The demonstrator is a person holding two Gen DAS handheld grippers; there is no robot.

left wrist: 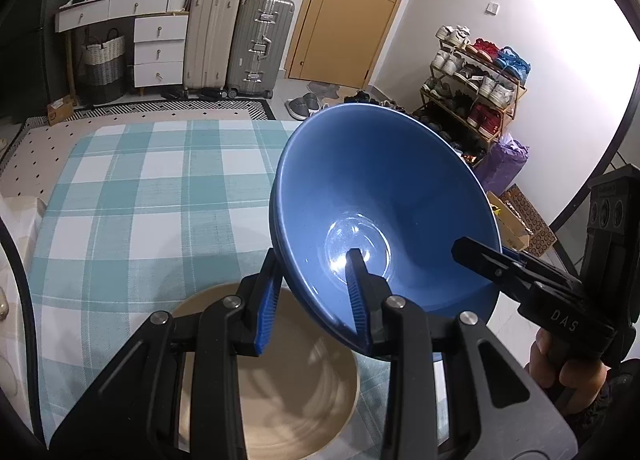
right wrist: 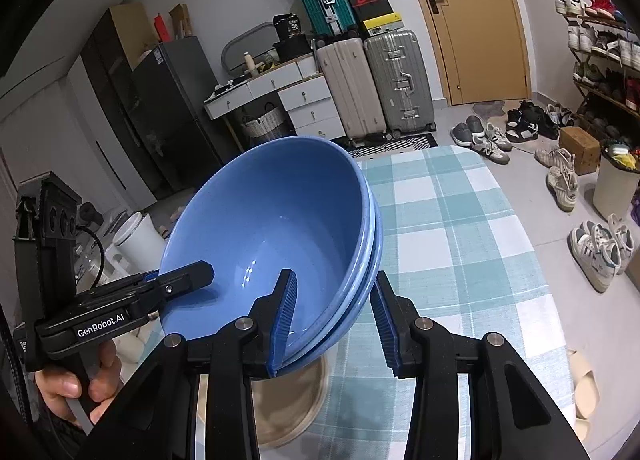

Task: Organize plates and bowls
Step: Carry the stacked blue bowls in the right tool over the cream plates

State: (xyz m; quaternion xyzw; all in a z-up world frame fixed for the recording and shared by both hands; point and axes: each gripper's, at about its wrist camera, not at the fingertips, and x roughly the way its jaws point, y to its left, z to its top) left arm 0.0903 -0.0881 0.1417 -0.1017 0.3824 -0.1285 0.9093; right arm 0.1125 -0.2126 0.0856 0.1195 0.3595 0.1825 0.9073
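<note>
Two nested blue bowls [left wrist: 384, 196] hang tilted above the checked tablecloth [left wrist: 152, 188]. My left gripper [left wrist: 316, 300] is shut on the near rim, one finger inside and one outside. My right gripper [right wrist: 334, 320] straddles the opposite rim [right wrist: 360, 300]; its inner pad touches the bowl, and a gap shows at the outer pad. It also shows in the left wrist view [left wrist: 480, 256], and the left gripper shows in the right wrist view [right wrist: 188, 276]. A beige plate [left wrist: 296, 380] lies on the table below the bowls, also seen in the right wrist view [right wrist: 296, 392].
The table [right wrist: 460, 220] carries a teal and white checked cloth. Suitcases [left wrist: 240, 40], a white drawer unit [left wrist: 160, 44] and a wooden door [left wrist: 352, 8] stand behind. A shoe rack [left wrist: 476, 76] and loose shoes [right wrist: 600, 248] are at the right.
</note>
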